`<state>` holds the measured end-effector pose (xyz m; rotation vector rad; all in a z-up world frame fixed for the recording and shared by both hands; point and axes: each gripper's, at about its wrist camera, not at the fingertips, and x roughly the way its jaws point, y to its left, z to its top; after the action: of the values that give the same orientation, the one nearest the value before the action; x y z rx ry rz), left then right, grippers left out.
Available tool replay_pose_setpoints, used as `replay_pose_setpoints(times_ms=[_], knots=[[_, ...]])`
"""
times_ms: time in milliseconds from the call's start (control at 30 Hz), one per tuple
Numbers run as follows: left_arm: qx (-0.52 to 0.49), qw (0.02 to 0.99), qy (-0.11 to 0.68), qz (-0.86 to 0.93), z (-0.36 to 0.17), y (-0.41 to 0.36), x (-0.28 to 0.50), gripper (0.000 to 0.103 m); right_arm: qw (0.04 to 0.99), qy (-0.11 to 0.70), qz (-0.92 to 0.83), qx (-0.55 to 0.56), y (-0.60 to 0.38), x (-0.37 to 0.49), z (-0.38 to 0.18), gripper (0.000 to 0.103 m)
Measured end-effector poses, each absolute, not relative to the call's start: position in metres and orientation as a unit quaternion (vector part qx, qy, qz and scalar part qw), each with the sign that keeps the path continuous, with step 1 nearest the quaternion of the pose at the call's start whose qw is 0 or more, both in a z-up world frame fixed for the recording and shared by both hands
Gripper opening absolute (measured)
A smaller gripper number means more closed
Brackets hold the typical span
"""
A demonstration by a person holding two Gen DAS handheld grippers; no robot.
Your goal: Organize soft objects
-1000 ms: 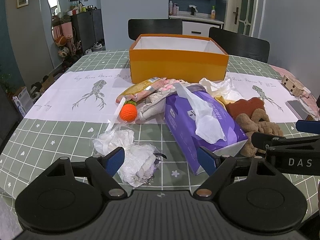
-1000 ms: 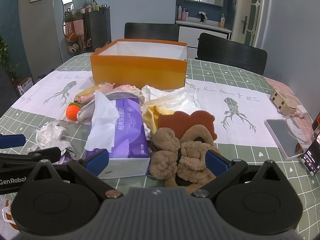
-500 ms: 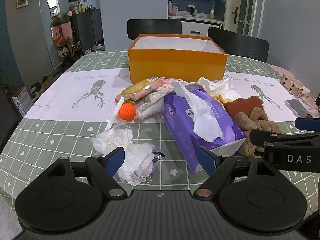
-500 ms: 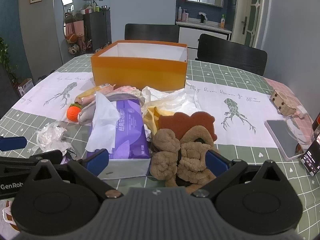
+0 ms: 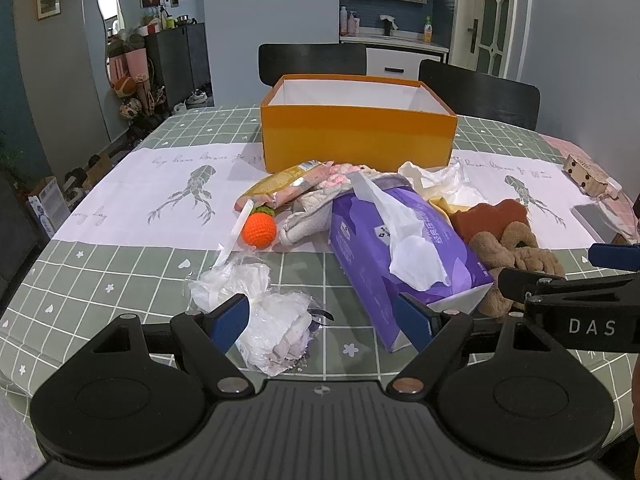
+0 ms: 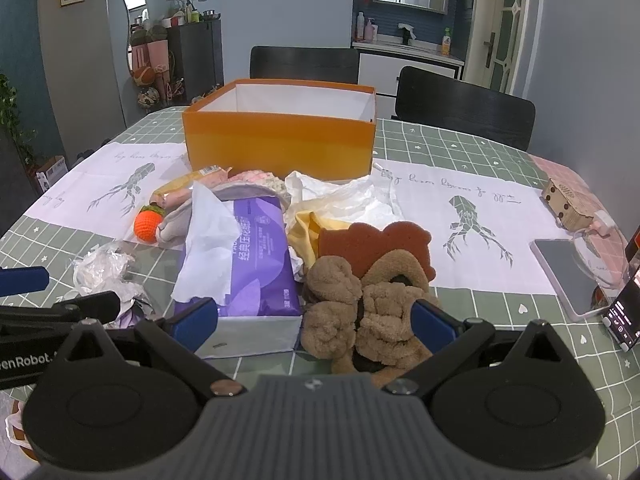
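Hovering low over the near edge of the table [image 5: 100, 272], the left gripper [image 5: 320, 322] is being held level with its blue-padded fingers spread wide and nothing pinched; a crumpled clear plastic bag [image 5: 276, 328] is lying just beside its left finger, and the corner of a purple tissue pack [image 5: 400, 256] is sitting by its right one. The right gripper [image 6: 316, 322] is being held likewise, low and level, fingers spread, with the tissue pack [image 6: 256, 256] ahead of its left finger and a brown plush toy [image 6: 360, 312] lying between the fingers but not being gripped.

One orange cardboard box [image 5: 358, 136] is standing open behind the pile. Counted in front of it: one tissue pack, one plush toy, one rust-coloured sponge [image 6: 380, 240], one orange crocheted ball [image 5: 259, 230], one yellow snack packet [image 5: 280, 182], one pale folded cloth [image 5: 308, 216], one yellow cloth [image 6: 308, 228], one white crumpled bag [image 6: 348, 196]. These are being kept heaped together, touching, on the white runner [image 5: 160, 200].

Two black chairs [image 6: 464, 112] are standing behind the table. At the right edge one small cardboard box [image 6: 568, 204], one grey tablet [image 6: 564, 272] and one phone [image 6: 628, 312] are lying well apart from the pile.
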<state>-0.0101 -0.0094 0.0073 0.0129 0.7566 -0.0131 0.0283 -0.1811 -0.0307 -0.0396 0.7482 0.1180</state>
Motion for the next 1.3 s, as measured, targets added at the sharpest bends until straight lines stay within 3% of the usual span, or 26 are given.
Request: replay_pose_setpoints(times_ms=[933, 1300], knots=[[-0.006, 0.931, 0.364, -0.016, 0.005, -0.007, -0.009, 0.097, 0.931, 0.361, 0.060, -0.013, -0.182, 0.028, -0.029, 0.101], [-0.029, 0.928, 0.371, 0.012, -0.013, 0.049, -0.002, 0.097, 0.943, 0.311, 0.113, -0.011, -0.190, 0.024, -0.023, 0.101]])
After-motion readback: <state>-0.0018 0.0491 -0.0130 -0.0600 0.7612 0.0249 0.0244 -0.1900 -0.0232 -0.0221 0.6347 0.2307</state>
